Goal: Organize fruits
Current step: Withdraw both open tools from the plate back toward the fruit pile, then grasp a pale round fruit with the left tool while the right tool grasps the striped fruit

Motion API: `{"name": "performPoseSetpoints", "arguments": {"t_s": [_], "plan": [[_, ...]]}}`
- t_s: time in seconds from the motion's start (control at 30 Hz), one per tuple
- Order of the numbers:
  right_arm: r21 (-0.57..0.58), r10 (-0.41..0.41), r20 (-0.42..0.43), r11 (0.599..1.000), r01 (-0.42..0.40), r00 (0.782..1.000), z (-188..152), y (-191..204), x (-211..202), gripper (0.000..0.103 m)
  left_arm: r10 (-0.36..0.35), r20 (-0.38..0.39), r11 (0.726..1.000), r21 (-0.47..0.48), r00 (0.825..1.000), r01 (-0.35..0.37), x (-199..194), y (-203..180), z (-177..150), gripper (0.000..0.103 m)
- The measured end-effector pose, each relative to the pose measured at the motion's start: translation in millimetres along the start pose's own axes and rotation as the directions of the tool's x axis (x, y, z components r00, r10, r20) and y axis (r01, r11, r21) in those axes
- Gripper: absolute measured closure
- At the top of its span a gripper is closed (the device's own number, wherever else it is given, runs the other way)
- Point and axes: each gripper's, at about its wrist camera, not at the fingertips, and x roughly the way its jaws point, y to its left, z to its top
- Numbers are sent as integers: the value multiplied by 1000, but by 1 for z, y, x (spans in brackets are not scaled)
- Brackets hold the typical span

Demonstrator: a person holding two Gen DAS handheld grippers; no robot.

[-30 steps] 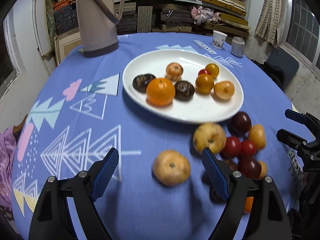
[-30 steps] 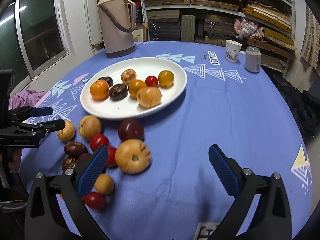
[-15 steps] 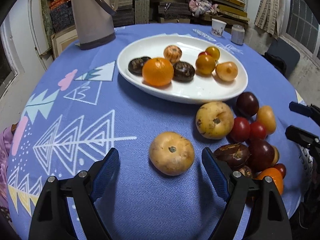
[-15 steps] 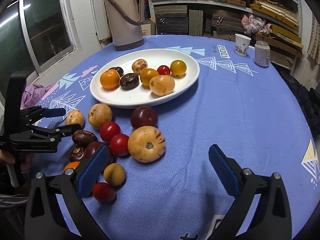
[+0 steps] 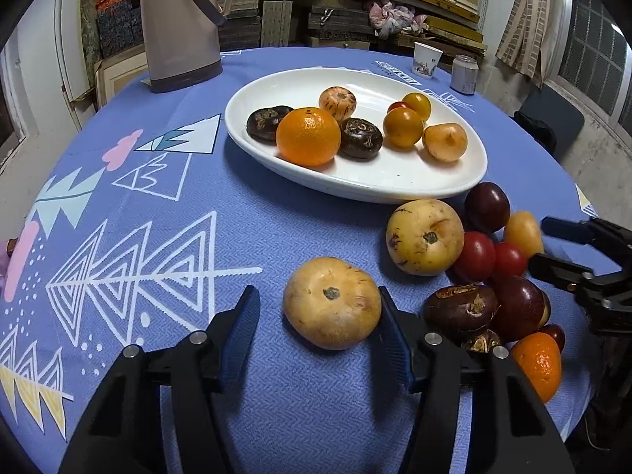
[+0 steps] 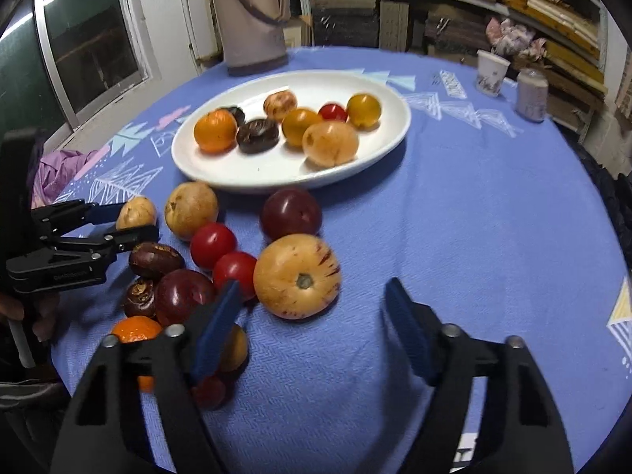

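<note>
With jaws wide around the near tan melon (image 5: 332, 303), the left gripper (image 5: 316, 330) should close centrally, while the right gripper (image 6: 312, 326) gapes wide by the striped melon (image 6: 297, 276).

Black plastic tongs (image 5: 320, 316), blue ribbed pads (image 5: 391, 337), silver rivets.
</note>
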Motion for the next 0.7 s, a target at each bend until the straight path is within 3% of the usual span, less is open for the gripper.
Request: {"name": "performPoseSetpoints", "arguments": {"t_s": [0.17,0.3,0.43,0.7], "plan": [[20,26,18,999,-26,999,6,-5,4,33,6,-8,1000,13,1000,-6,1,-2,0,42],[90,160,2,983,-160,987,9,-16,8,53,7,-11,1000,18,1000,-7,1,-3,0,42],[101,173,-4,980,-172,985,8,-22,7,56,2,-13,1000,18,1000,-2,2,-3,0,40],[54,81,-22,995,-80,996,4,-23,1,56,5,-13,1000,19,1000,-5,3,-4,0,38]]}}
